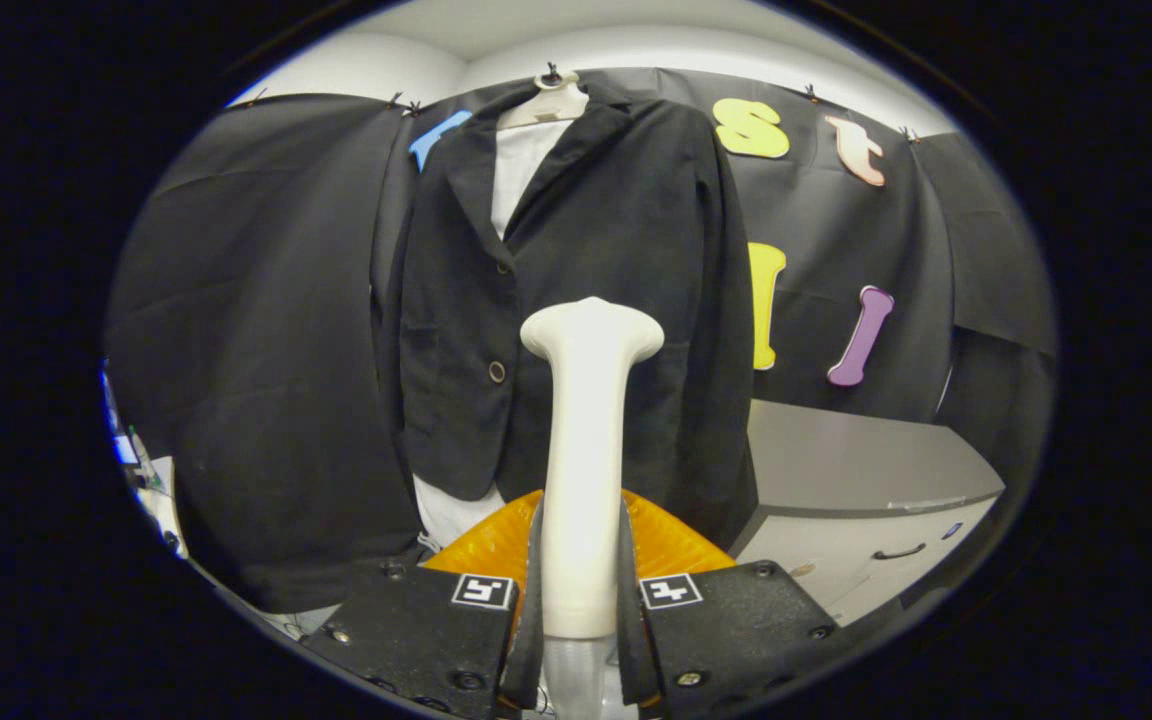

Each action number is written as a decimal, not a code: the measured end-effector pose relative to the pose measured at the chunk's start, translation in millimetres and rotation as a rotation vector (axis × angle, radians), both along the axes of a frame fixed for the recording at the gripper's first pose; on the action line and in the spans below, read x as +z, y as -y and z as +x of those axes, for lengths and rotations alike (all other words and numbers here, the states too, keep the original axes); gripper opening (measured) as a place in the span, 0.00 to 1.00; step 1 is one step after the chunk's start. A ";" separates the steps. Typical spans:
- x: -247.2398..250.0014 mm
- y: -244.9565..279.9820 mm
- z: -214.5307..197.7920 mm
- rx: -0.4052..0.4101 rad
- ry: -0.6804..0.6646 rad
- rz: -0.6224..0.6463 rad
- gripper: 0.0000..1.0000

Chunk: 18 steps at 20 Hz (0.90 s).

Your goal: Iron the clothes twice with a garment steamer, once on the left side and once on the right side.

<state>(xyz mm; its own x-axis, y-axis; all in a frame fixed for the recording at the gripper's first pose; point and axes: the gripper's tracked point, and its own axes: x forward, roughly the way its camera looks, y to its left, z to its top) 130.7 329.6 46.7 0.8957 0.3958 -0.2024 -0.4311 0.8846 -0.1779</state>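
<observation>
Now gripper (pixel 581 590) clamps garment steamer (pixel 586 440) upright, head facing black jacket (pixel 576 250).

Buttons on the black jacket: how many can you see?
2. A small dark button sits where the black jacket's lapels meet; a ringed button is below it. The cream steamer head may hide others.

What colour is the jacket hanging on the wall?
Black, over a white shirt; the jacket shows best in the gripper view, beyond the steamer held in the jaws.
</observation>
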 end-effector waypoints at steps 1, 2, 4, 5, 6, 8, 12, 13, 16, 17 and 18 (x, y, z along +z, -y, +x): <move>-7.6 0.5 -1.6 0.002 -0.012 0.001 0.33; -13.6 0.0 -2.7 0.006 -0.022 -0.003 0.33; -27.7 0.6 -5.3 0.012 -0.037 -0.015 0.33; -35.7 0.5 -5.8 0.014 -0.049 -0.021 0.33; -43.1 1.1 -5.3 0.014 -0.064 -0.027 0.33; -56.3 3.4 -3.6 0.010 -0.100 -0.039 0.33; -85.1 5.6 -1.6 0.002 -0.160 -0.060 0.33; -87.9 7.4 -2.1 0.002 -0.165 -0.061 0.33; -78.1 11.8 -6.9 0.003 -0.153 -0.047 0.33; -73.5 9.8 -9.3 0.008 -0.147 -0.044 0.33; -66.2 9.2 -11.1 0.012 -0.140 -0.037 0.33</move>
